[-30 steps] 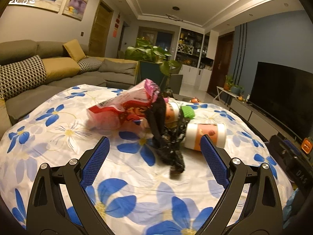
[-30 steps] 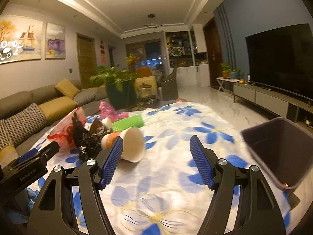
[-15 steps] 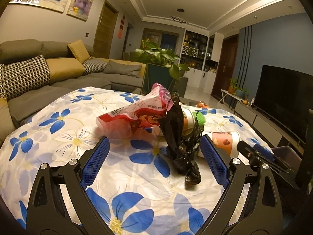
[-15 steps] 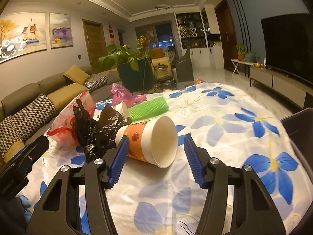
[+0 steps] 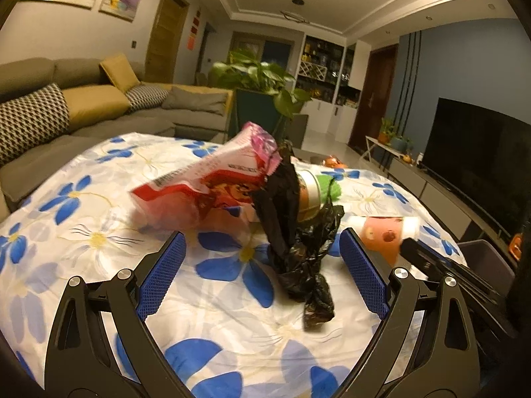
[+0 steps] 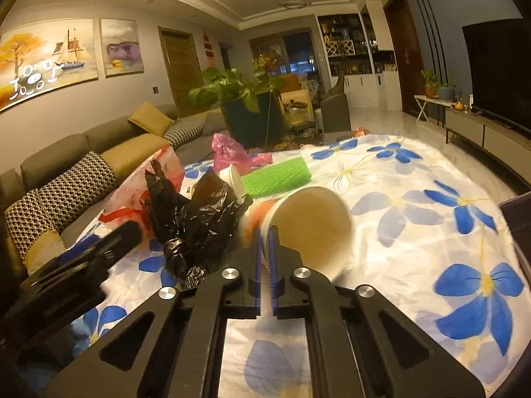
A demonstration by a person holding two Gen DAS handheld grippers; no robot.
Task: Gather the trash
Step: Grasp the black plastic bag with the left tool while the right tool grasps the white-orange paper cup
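The right tool (image 6: 264,232) has its blue ribbed pads pressed together on the thin rim of a paper cup (image 6: 308,229), an orange-printed cone lying on its side with its pale, empty inside facing the camera; whether the cup is lifted off the cloth cannot be told from the right wrist view. The left tool (image 5: 262,255) hangs with its pads spread wide and nothing between them, just short of a crumpled black plastic bag (image 5: 298,232), glossy and twisted to a knotted tail. The table (image 5: 99,265) wears a smooth white cloth printed with big blue flowers, and the litter sits heaped toward its middle. Against the black bag leans a flat red and white snack packet (image 5: 205,182), crinkly film with a pink end. Behind the bag a second paper cup (image 5: 307,195) lies tipped over, beside a bright green roll (image 6: 275,177) with a bumpy, mesh-like surface, and a pink plastic bag (image 6: 229,154) is bunched near the table's far edge. At the right edge of the table stands a dark, straight-walled bin (image 5: 484,262); its contents are out of sight.
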